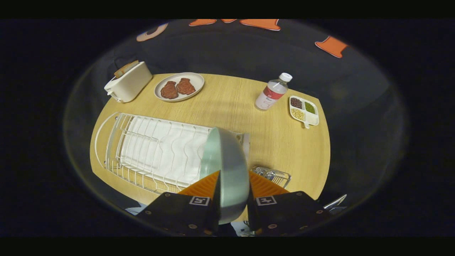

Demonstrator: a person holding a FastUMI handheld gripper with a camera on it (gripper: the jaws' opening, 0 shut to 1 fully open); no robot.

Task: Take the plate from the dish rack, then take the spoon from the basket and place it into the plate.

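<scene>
over the round pale-wood bench [227, 106] the white wire dish rack [153, 149] stands empty, so i judge the first step done. my tongs [233, 193] are clamped on the rim of the pale grey-green glossy plate [227, 163], held on edge above the rack's near end. left: set it down, then fetch the spoon from the small wire basket [275, 175].

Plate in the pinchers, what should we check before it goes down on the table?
1. Grip: gripper fingers press both faces of the plate: ok.
2. Plate out of the dish rack: ok, held edge-on above its end.
3. Bare table between rack and bottle: ok.
4. Basket near, just beyond the fingers: ok.
5. Spoon in basket: cannot tell.
</scene>
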